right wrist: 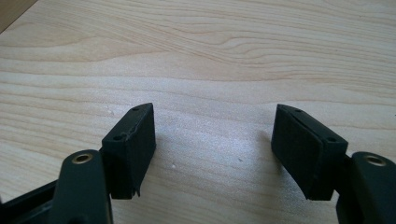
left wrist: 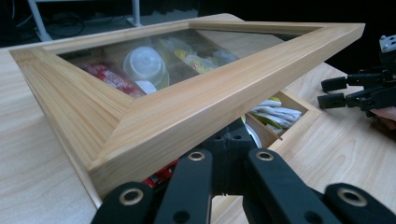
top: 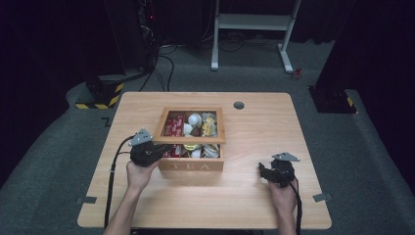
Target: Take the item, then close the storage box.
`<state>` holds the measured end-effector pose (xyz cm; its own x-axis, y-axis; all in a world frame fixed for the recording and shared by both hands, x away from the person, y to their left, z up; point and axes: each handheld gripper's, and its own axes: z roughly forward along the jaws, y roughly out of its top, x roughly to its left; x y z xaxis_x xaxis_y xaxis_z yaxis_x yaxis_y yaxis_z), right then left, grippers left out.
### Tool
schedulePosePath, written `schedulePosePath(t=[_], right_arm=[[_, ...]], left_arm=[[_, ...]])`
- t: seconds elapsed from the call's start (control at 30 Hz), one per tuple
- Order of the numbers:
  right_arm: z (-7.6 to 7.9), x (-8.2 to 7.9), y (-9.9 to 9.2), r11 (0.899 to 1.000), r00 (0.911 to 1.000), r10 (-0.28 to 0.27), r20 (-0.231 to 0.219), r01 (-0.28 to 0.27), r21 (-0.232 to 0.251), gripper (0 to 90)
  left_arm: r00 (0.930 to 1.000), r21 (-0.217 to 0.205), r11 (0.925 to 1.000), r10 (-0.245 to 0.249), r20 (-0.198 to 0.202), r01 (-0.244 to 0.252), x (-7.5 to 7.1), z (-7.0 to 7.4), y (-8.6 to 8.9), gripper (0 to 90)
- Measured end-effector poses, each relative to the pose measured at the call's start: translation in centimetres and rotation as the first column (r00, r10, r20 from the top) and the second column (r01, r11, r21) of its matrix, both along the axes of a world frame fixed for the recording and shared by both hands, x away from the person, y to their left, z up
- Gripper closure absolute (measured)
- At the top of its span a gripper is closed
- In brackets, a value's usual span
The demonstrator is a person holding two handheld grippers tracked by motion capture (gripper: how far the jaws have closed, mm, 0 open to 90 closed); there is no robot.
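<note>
holding the glass-paned lid of a wooden tea box partly raised at mid-table, the left gripper had its jaws closed, tucked under the lid's front left corner. packets and small cups lay in the compartments beneath. the right gripper rested apart on the bare table, its 2 jaws wide open and holding nothing.

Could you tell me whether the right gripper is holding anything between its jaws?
No, the right gripper has its jaws standing wide apart with only the bare wooden table between them.
</note>
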<state>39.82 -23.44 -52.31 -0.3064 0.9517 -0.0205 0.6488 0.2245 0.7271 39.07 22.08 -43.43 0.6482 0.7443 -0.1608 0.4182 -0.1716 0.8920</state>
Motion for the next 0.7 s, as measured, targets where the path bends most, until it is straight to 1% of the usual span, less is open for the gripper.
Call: schedulePosePath(t=[0.03,0.1,0.13,0.17,0.2,0.33,0.43,0.5,0.57,0.67,0.7], right_arm=[[0.0,0.0,0.0,1.0,1.0,-0.001,-0.001,0.001,0.002,30.5],[0.0,0.0,0.0,1.0,1.0,-0.002,-0.003,0.002,0.003,30.5],[0.0,0.0,0.0,1.0,1.0,-0.002,-0.003,0.002,0.003,30.5],[0.0,0.0,0.0,1.0,1.0,0.0,-0.002,0.0,0.002,29.6],[0.0,0.0,0.1,1.0,0.9997,0.021,-0.007,-0.021,0.0,25.1],[0.0,0.0,0.3,1.0,0.9997,0.021,-0.013,-0.021,0.001,23.1],[0.0,0.0,0.3,1.0,0.9998,0.017,-0.012,-0.017,-0.001,22.9],[0.0,0.0,0.3,1.0,0.9998,0.018,-0.013,-0.018,0.0,22.8],[0.0,0.0,0.3,1.0,0.9997,0.019,-0.013,-0.019,0.001,22.8],[0.0,0.0,0.3,1.0,0.9995,0.029,-0.011,-0.029,0.003,25.1],[0.0,-0.1,0.4,1.0,0.9997,0.022,-0.009,-0.022,0.007,28.9]], left_arm=[[1.0,-0.008,1.0,0.001,-0.004,-0.001,0.0,0.1,0.0,90.0],[1.0,-0.01,1.0,-0.001,-0.008,0.001,0.1,0.2,-0.1,90.0],[1.0,-0.004,1.0,-0.001,-0.007,0.001,0.1,0.4,-0.1,90.0],[1.0,-0.001,1.0,-0.003,-0.002,0.003,0.1,0.5,-0.1,90.0],[1.0,-0.004,1.0,-0.007,-0.001,0.007,0.1,0.5,-0.1,90.0],[0.9999,-0.008,0.9999,-0.014,-0.001,0.014,0.4,0.7,0.0,90.0],[0.9999,-0.004,0.9999,-0.015,-0.001,0.015,0.4,0.9,-0.1,90.0],[0.9998,0.001,0.9999,-0.017,0.009,0.017,0.6,1.2,0.0,90.0],[0.9998,-0.002,0.9999,-0.016,0.011,0.016,0.7,1.3,0.0,90.0],[0.9994,-0.01,0.9998,-0.019,0.029,0.019,0.8,1.5,0.0,90.0],[0.9993,-0.01,0.9997,-0.02,0.031,0.021,0.9,1.6,0.0,90.0]])
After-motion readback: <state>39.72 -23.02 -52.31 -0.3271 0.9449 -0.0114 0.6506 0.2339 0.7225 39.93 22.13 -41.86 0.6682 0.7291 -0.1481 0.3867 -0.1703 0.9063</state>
